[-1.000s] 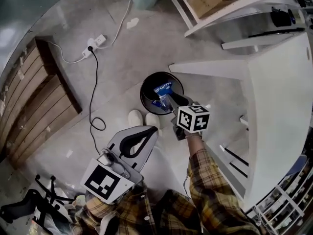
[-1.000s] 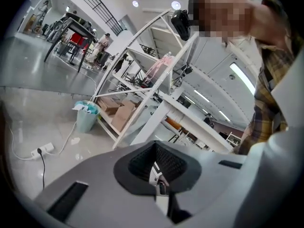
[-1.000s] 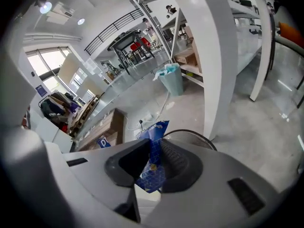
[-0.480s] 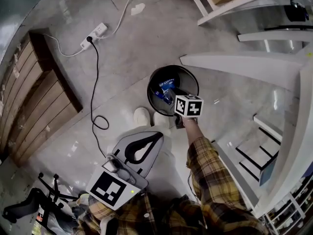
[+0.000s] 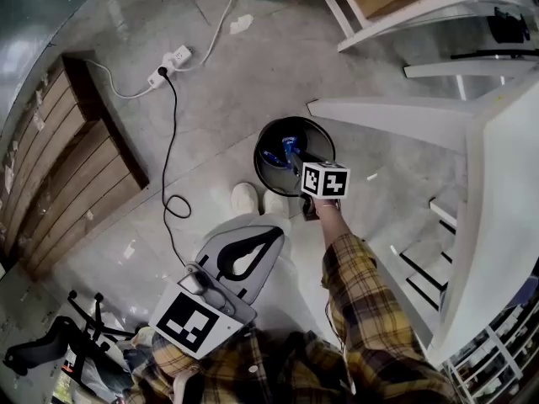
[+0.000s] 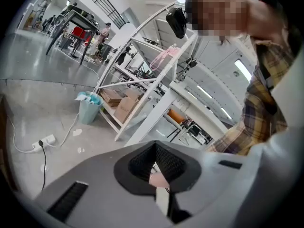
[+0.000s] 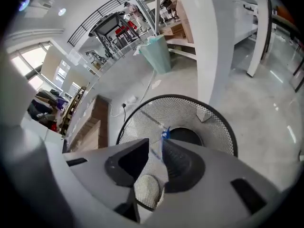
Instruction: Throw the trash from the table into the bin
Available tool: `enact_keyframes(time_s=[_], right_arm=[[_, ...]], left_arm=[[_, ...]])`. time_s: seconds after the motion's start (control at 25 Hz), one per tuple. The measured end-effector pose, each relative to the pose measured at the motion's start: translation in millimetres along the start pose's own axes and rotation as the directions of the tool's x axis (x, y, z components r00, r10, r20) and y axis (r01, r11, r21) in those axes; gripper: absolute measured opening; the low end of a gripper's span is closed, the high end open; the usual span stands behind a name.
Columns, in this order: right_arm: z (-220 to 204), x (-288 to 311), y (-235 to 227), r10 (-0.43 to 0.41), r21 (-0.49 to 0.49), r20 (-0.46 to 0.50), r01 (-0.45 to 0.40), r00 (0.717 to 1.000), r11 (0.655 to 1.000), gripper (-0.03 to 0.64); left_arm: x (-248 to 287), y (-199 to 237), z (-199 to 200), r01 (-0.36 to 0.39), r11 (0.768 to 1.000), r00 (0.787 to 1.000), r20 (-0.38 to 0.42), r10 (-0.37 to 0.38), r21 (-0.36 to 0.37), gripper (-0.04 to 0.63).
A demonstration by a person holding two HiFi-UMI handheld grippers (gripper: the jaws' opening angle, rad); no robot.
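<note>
We've got the right claw [image 7: 156, 146] down over the bin [image 7: 204, 120]. Its jaws have just been spreading, with the blue wrapper [image 7: 165, 133] loose between them, so this drop's nearly done. Left claw [image 6: 154, 147] is pressed together, empty. We can't see what's left on the bench [image 5: 497, 141].

A power strip [image 5: 177, 60] (black cable [image 5: 173, 133] plugged in) lies near wooden boards [image 5: 59, 167].

No legible txt, labels, nos.
</note>
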State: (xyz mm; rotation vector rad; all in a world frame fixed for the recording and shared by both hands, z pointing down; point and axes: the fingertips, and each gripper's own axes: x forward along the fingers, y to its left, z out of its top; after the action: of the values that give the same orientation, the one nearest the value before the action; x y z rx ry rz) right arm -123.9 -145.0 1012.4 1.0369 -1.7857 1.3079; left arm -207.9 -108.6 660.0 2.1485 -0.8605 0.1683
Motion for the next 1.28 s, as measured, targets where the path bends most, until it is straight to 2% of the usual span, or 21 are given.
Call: enact_keyframes(time_s=[0.2, 0.4, 0.52, 0.64, 0.8, 0.92, 1.08, 1.28], right_arm=[[8, -46, 22, -0.004, 0.028, -0.007, 0.004, 1.0, 1.0, 0.066], [19, -108, 66, 0.029, 0.008, -0.002, -0.029, 1.0, 1.0, 0.067], [28, -154, 96, 0.05, 0.0, 0.029, -0.05, 0.998, 0.999, 0.066], [39, -202, 131, 0.089, -0.005, 0.071, -0.089, 0.993, 0.996, 0.066], [62, -276, 183, 0.137, -0.054, 0.166, -0.129, 0.977, 0.99, 0.067], [89, -339, 217, 0.168, -0.087, 0.287, -0.149, 0.943, 0.985, 0.067], [112, -434, 244, 0.196, -0.12, 0.441, -0.159, 0.876, 0.98, 0.066], [117, -547, 231, 0.158, -0.129, 0.621, -0.098, 0.768, 0.987, 0.066]], left_arm=[[-19, -32, 36, 0.008, 1.0, 1.0, -0.003, -0.008, -0.006, -0.002], [-41, -69, 80, 0.021, 1.0, 1.0, 0.002, -0.021, 0.008, -0.002], [-55, -96, 113, 0.055, 0.997, 0.997, 0.052, -0.058, 0.051, -0.002], [-69, -122, 136, 0.078, 0.992, 0.996, 0.031, -0.082, 0.097, -0.002], [-93, -157, 176, 0.105, 0.982, 0.992, 0.051, -0.114, 0.159, -0.002], [-107, -180, 204, 0.123, 0.97, 0.988, 0.07, -0.14, 0.207, -0.002], [-116, -221, 226, 0.148, 0.957, 0.981, 0.085, -0.174, 0.249, -0.002], [-108, -285, 235, 0.203, 0.926, 0.968, 0.077, -0.239, 0.32, -0.002]])
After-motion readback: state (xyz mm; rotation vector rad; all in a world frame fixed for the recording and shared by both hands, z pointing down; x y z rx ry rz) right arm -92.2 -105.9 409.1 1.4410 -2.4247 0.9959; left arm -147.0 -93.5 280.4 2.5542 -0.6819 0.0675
